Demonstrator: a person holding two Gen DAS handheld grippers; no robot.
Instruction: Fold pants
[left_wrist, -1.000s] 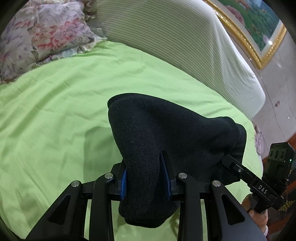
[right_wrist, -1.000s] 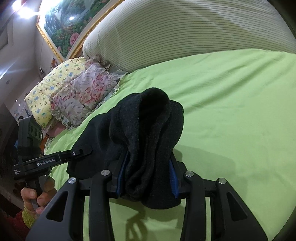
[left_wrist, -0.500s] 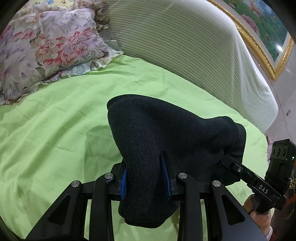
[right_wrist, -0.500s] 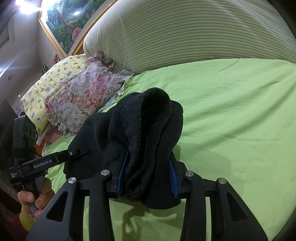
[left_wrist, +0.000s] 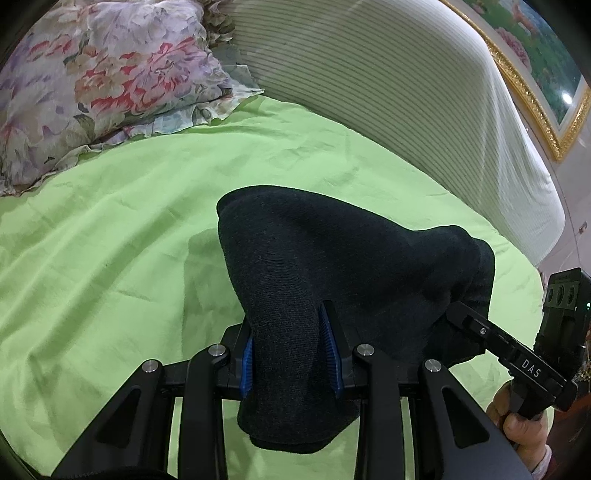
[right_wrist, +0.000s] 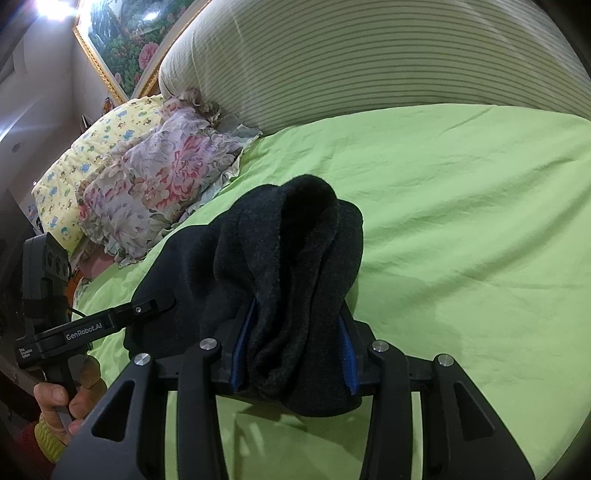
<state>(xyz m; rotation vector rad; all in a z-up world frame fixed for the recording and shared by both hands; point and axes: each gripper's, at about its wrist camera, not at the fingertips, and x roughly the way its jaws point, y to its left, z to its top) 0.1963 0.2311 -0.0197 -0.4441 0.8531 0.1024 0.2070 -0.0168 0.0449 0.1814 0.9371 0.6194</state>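
Both sets of jaws grasp the same garment. Blue pads of the left gripper press on either side of a thick bunch of the dark pants, and cloth spills out below them. Across from it, the right gripper has an even bulkier wad between its blue-lined fingers; its jaws are opening slightly, yet the fabric fills the gap and touches both sides.

Those pants are charcoal to near black, of a soft, fuzzy knit with a fine ribbed weave on the outer face and a fleecier look where the layers roll over at the right gripper. Held between the two grippers, the garment rises in a humped ridge above the lime-green bedsheet, casting a soft shadow on it. Whether any part rests on the sheet I cannot tell.

Each view catches the other tool at its edge, gripped by a hand. Behind lie a floral pillow, a yellow printed pillow, a striped headboard cover and a gold-framed painting.
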